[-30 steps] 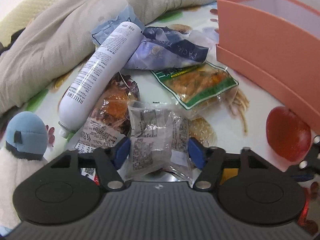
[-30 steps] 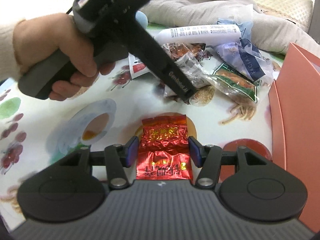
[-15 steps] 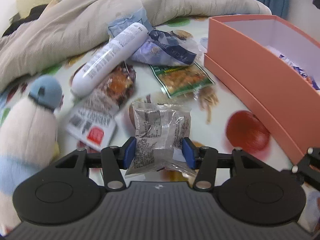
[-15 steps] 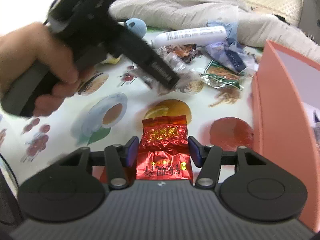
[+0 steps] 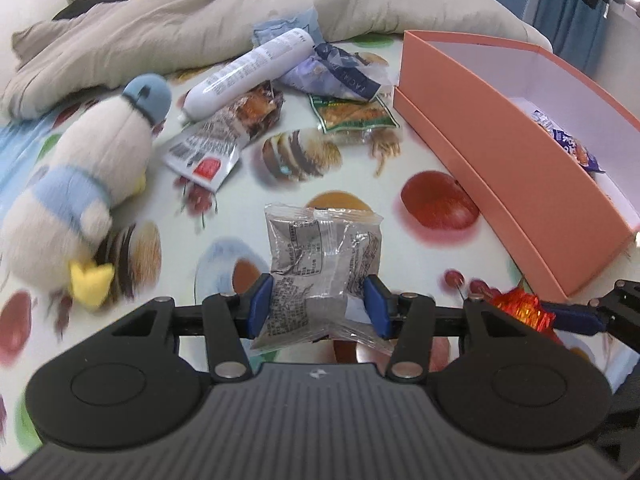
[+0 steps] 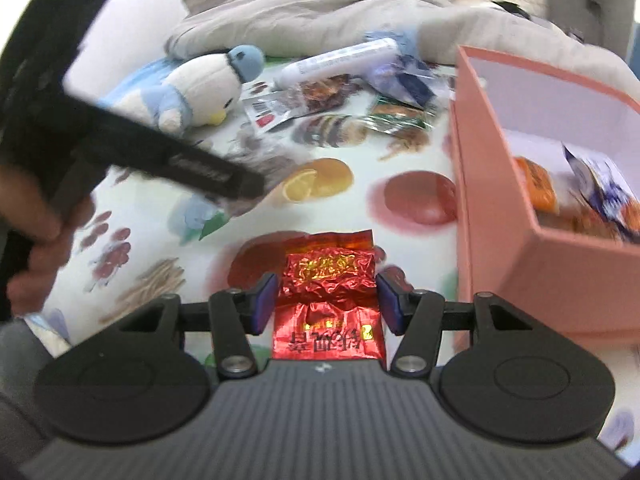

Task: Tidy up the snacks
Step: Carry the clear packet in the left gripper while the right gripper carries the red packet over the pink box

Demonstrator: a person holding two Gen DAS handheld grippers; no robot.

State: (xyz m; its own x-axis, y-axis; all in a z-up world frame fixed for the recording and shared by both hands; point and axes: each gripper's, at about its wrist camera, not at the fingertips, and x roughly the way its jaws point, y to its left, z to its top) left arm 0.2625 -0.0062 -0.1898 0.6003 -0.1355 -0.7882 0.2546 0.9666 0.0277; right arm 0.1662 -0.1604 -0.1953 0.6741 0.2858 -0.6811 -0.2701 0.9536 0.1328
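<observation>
Left claw (image 5: 318, 306) pinching clear crinkled snack packet (image 5: 322, 256) by its sides, packet lifted above printed counter (image 5: 248, 184). Right claw (image 6: 326, 302) clamped on red foil packet (image 6: 330, 280), just beside near corner of pink box (image 6: 560, 264). Box open, some snacks (image 6: 600, 196) already inside. More packets in heap at far end of counter: green one (image 5: 354, 114), brown one (image 5: 224, 136), white tube (image 5: 250, 76). Plush penguin (image 5: 92, 184) lying left of heap.

- plush penguin (image 5: 96, 168), blue cap, lying on its side on printed food-pattern cloth (image 5: 224, 216);
- white tube (image 5: 248, 76) by beige blanket (image 5: 168, 28);
- blue curtain (image 5: 568, 20) at back
</observation>
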